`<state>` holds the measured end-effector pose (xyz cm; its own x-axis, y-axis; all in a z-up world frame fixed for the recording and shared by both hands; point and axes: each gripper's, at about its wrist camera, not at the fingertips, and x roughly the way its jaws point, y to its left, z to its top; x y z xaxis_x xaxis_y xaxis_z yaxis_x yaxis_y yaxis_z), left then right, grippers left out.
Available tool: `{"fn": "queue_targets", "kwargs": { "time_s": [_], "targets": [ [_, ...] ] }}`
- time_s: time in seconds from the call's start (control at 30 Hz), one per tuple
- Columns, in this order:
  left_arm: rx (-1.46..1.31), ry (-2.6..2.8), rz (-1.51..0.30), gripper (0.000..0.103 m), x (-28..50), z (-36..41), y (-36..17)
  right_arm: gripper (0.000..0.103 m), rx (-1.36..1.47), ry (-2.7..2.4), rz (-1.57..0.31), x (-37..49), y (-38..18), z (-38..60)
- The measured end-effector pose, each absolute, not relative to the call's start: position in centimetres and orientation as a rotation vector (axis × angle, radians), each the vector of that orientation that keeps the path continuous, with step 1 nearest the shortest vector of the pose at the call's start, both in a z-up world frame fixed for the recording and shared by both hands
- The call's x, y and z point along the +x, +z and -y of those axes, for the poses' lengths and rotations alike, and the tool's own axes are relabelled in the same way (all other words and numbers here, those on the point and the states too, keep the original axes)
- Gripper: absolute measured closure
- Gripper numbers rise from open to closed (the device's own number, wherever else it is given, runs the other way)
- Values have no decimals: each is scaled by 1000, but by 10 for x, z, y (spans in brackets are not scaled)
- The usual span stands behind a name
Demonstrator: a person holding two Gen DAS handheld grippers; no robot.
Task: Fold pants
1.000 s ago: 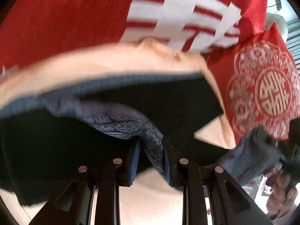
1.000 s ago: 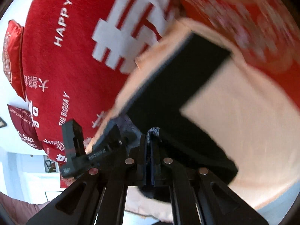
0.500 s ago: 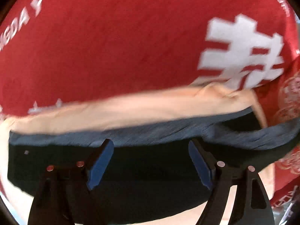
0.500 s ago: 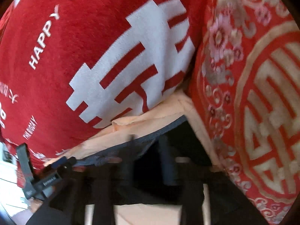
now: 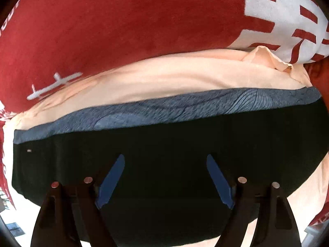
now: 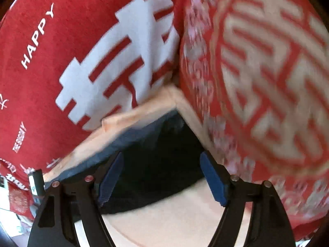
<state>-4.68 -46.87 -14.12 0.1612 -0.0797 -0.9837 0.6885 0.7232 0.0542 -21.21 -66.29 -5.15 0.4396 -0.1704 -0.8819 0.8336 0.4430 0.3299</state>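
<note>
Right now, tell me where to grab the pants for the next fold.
Probably pinch the pants at a short end, say the left edge, coming straight down. They lie flat as a long band, blue strip along the far side, so end-to-end folding looks natural.

Left gripper (image 5: 165, 178) points straight down, jaws wide apart, nothing between the blue pads (image 5: 111, 180). Right gripper (image 6: 161, 178) tilted steeply down, jaws just opened wider, nothing gripped.
</note>
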Motion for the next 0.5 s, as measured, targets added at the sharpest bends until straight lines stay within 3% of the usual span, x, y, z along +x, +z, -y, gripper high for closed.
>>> {"fn": "queue_targets", "kwargs": {
  "time_s": [0.2,0.4,0.5],
  "targets": [
    [565,-609,-1278,21,-49,473,-138,25,882,-712,-863,-204,-38,662],
    [492,-555,-1340,21,-38,464,-160,53,1005,-743,-1044,-216,-115,645],
    [460,-535,-1351,21,-30,457,-161,56,1102,-818,-1057,-228,-146,652]
  ]
}}
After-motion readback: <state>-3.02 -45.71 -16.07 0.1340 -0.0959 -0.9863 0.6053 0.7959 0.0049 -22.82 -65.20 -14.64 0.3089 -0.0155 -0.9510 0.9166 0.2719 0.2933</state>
